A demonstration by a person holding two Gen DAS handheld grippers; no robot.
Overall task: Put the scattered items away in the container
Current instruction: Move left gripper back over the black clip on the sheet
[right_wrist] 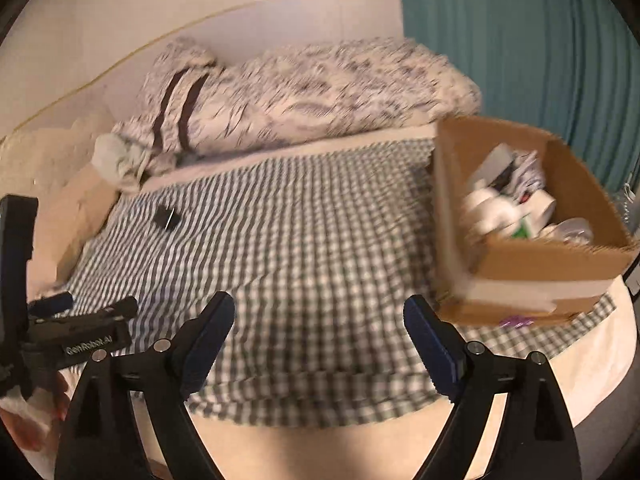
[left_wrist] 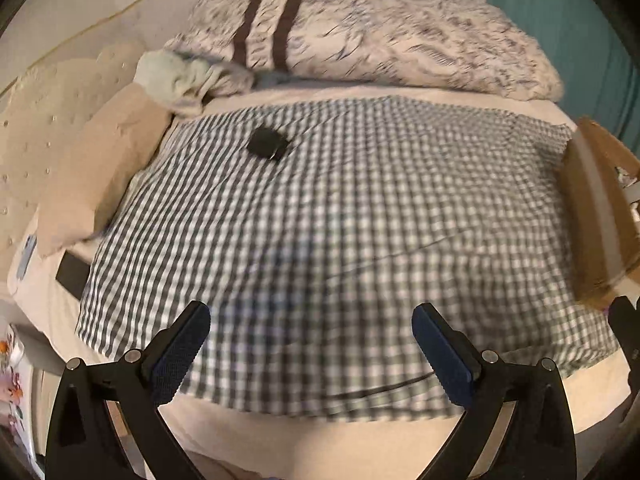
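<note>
A small black flat item [left_wrist: 266,142] lies on the grey-checked cloth [left_wrist: 340,220], toward its far left corner; the right wrist view shows the same black item [right_wrist: 166,216]. My left gripper [left_wrist: 312,340] hovers open over the cloth's near edge with nothing between its fingers. My right gripper [right_wrist: 320,320] is also open and empty, above the near middle of the cloth. The cardboard box [right_wrist: 540,264] stands on the cloth's right side, holding several white and mixed items. In the left wrist view only one wall of the box [left_wrist: 596,220] shows, at the right edge.
A furry patterned blanket [right_wrist: 300,92] is bunched along the far side of the bed, with a pale green cloth [left_wrist: 176,76] and beige pillows [left_wrist: 100,172] at the left. A teal curtain [right_wrist: 520,40] hangs behind the box. The left gripper [right_wrist: 88,305] shows at the left of the right wrist view.
</note>
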